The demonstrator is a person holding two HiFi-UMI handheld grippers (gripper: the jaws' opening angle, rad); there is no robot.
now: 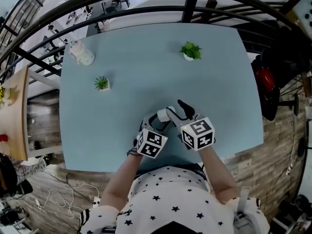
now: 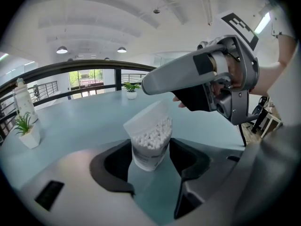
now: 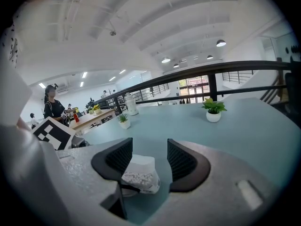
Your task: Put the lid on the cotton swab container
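Observation:
The cotton swab container (image 2: 149, 142) is a small clear tub packed with white swabs, standing on the blue table (image 1: 146, 72) near its front edge. Its translucent hinged lid (image 2: 146, 117) is flipped up at the back. My left gripper (image 2: 150, 160) has both pads against the tub's sides, shut on it. My right gripper (image 2: 162, 94) hangs open just above and behind the lid, one grey finger stretched over it. In the right gripper view the container (image 3: 138, 177) lies low between the spread jaws of my right gripper (image 3: 150, 161), closer to the left pad. The head view shows both grippers (image 1: 153, 125) (image 1: 176, 111) meeting at the container (image 1: 162, 116).
Two small potted plants (image 1: 190, 51) (image 1: 101, 84) and a white bottle (image 1: 81, 53) stand farther back on the table. A dark railing (image 1: 146, 11) runs behind it. A wooden table (image 1: 12, 111) is off to the left. The table's front edge is just below my hands.

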